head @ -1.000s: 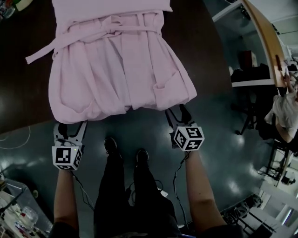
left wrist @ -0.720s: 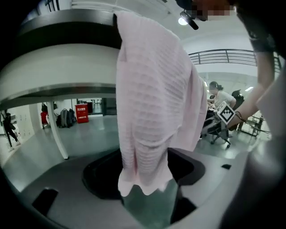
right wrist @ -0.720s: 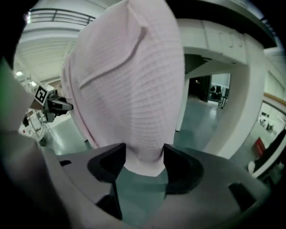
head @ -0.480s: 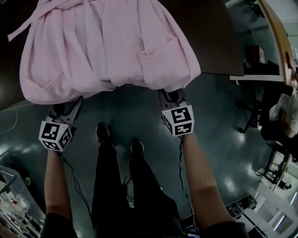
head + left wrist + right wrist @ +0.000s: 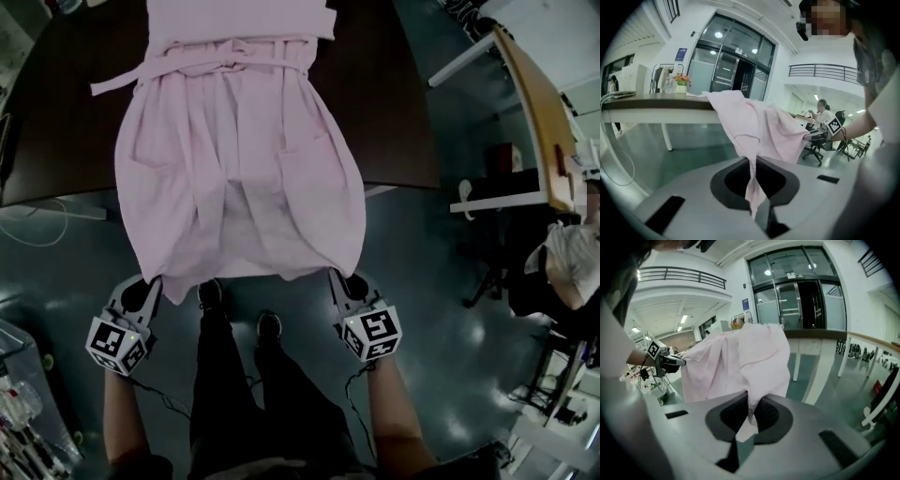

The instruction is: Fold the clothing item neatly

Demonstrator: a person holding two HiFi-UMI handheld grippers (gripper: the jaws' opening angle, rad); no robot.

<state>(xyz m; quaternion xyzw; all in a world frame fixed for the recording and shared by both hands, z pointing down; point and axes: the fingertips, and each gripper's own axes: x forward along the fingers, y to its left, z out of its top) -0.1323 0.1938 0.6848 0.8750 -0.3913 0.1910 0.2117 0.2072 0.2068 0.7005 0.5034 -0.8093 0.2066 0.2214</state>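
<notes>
Pink robe (image 5: 239, 159) runs lengthwise off the table (image 5: 398, 112), hem nearest the person (image 5: 230, 394).

No word, number or brand can be read anywhere. The marker cube (image 5: 117, 345) at the left of the head view and the second marker cube (image 5: 372, 335) at its right carry only black-and-white square patterns, not letters. A small blue sign (image 5: 681, 54) hangs on the white wall beside the glass doors, seen also in the right gripper view (image 5: 745, 304), but its print is too small to make out.
</notes>
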